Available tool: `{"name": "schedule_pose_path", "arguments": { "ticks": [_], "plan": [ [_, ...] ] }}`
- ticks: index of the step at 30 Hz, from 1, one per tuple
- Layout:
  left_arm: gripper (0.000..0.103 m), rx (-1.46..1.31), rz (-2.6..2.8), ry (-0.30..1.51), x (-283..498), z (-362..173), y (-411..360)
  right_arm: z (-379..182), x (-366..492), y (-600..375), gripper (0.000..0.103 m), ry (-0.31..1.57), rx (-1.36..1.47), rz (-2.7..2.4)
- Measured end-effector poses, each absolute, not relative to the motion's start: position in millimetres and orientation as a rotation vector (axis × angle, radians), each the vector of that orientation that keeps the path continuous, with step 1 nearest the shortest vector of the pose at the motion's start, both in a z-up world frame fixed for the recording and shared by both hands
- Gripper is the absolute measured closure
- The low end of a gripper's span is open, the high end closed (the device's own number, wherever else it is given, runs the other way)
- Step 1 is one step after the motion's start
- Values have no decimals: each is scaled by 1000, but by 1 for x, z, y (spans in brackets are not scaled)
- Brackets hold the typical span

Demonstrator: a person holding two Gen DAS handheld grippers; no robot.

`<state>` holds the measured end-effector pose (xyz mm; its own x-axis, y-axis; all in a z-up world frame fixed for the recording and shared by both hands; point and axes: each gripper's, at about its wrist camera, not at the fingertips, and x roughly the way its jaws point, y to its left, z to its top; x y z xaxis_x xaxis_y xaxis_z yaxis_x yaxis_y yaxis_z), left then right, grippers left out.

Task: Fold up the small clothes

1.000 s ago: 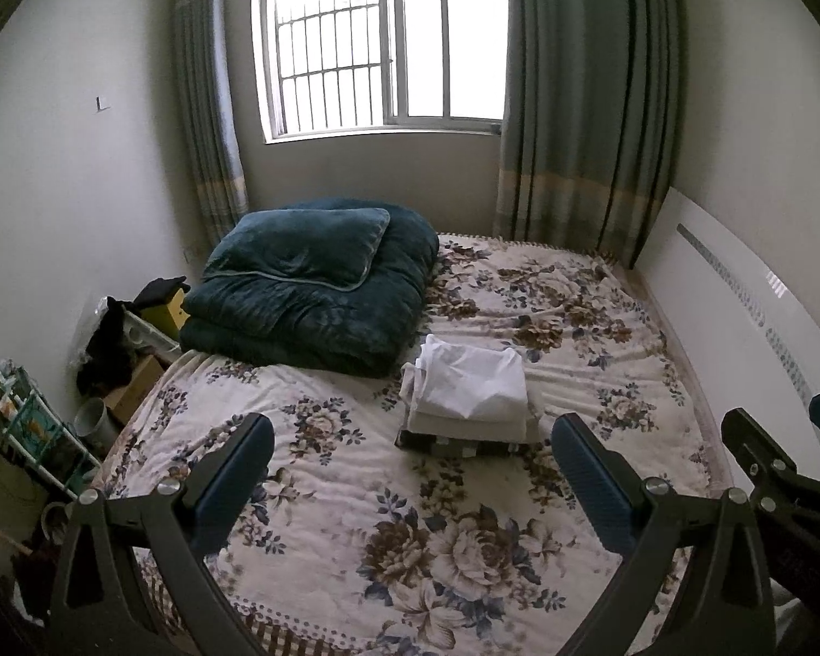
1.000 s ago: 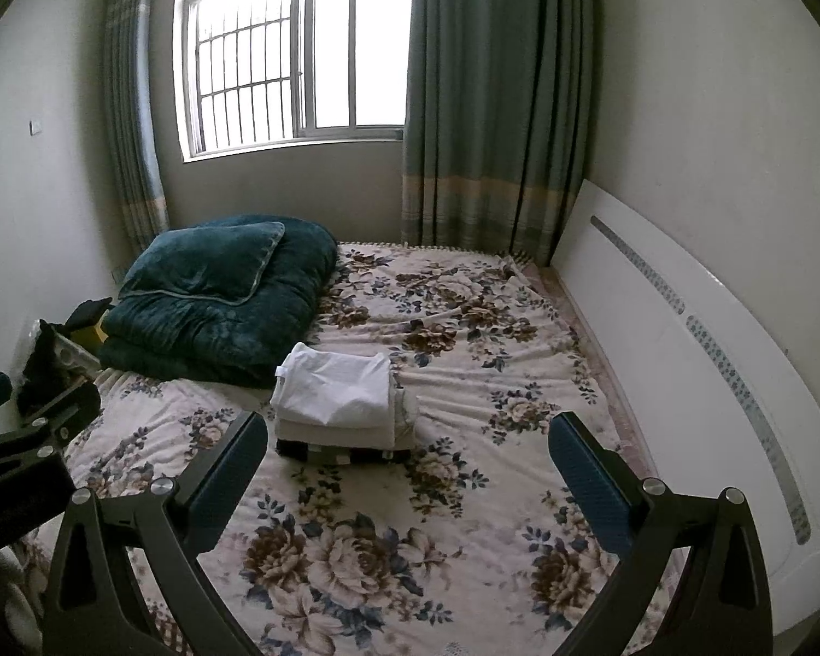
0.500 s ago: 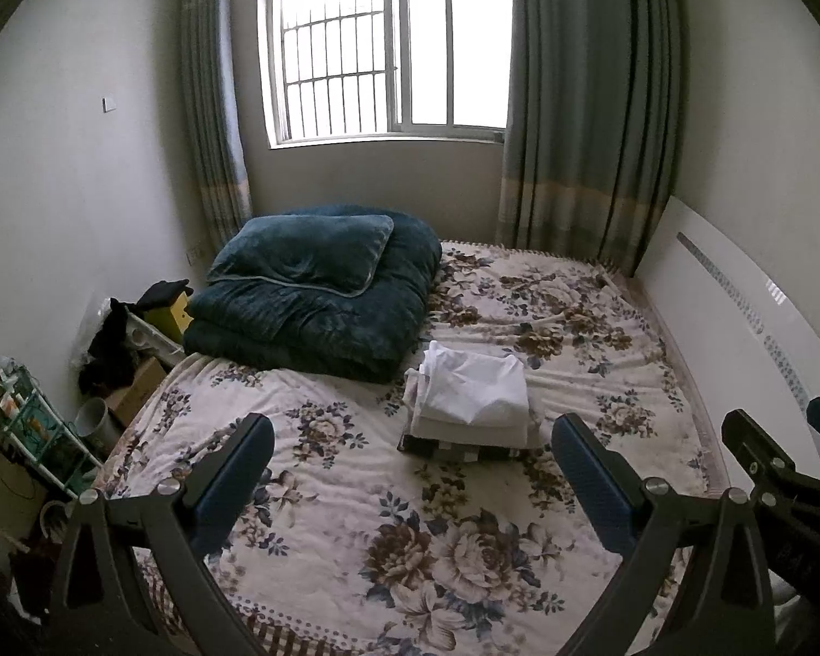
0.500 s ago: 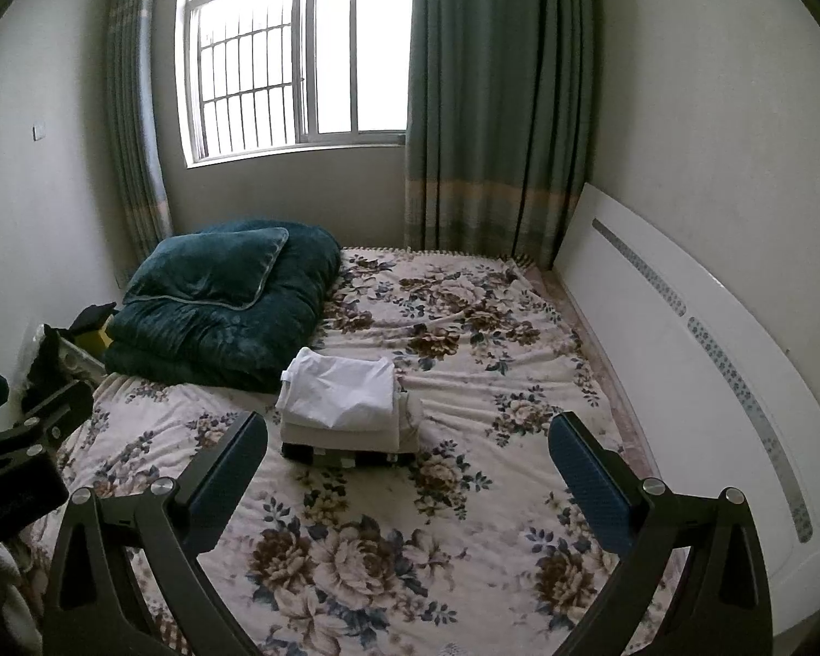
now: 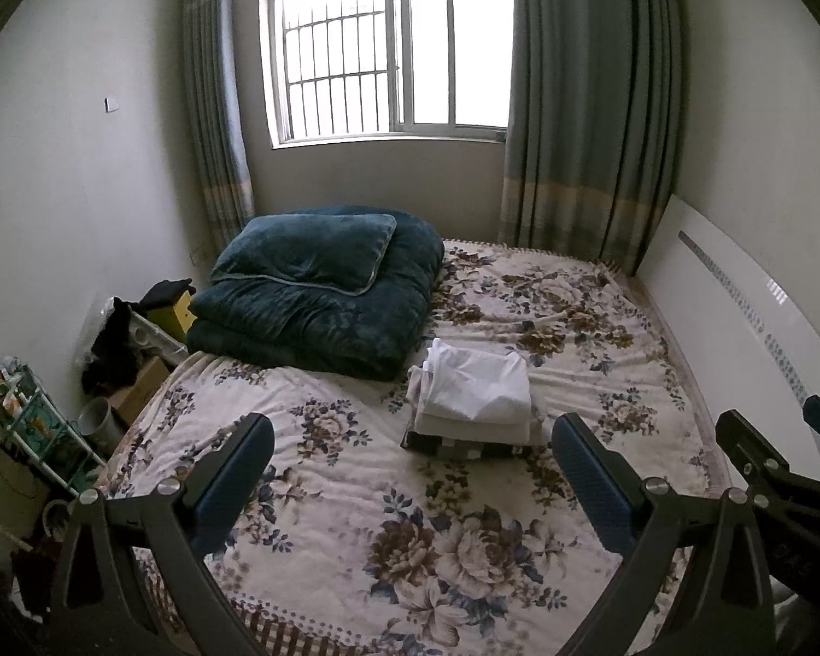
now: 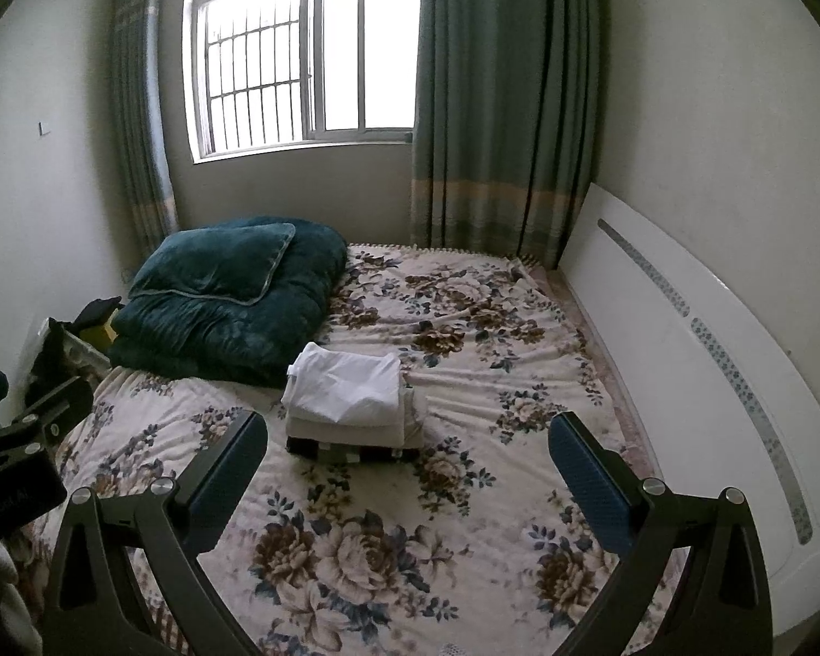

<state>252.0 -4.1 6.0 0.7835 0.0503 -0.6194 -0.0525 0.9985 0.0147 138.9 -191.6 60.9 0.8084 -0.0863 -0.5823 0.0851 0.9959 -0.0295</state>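
A stack of folded small clothes, white on top with a dark patterned piece at the bottom, lies in the middle of the floral bed cover. It also shows in the right wrist view. My left gripper is open and empty, held above the bed's near part, short of the stack. My right gripper is open and empty too, likewise back from the stack. The right gripper's body shows at the right edge of the left wrist view.
A folded dark green quilt with a pillow lies at the bed's far left. A white headboard runs along the right. Shelves, boxes and a bucket crowd the floor at the left. Window and curtains stand behind.
Both grippers have drawn back and risen a little, so the stack and bed sit lower and farther in view. Both stay open and empty.
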Motion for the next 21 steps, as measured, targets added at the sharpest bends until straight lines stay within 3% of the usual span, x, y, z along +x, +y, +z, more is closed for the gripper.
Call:
{"name": "schedule_pose_path", "arguments": {
  "ticks": [21],
  "plan": [
    [0, -4, 59, 666, 248, 8, -4, 60, 140, -190, 0, 620, -2, -88]
  ]
}}
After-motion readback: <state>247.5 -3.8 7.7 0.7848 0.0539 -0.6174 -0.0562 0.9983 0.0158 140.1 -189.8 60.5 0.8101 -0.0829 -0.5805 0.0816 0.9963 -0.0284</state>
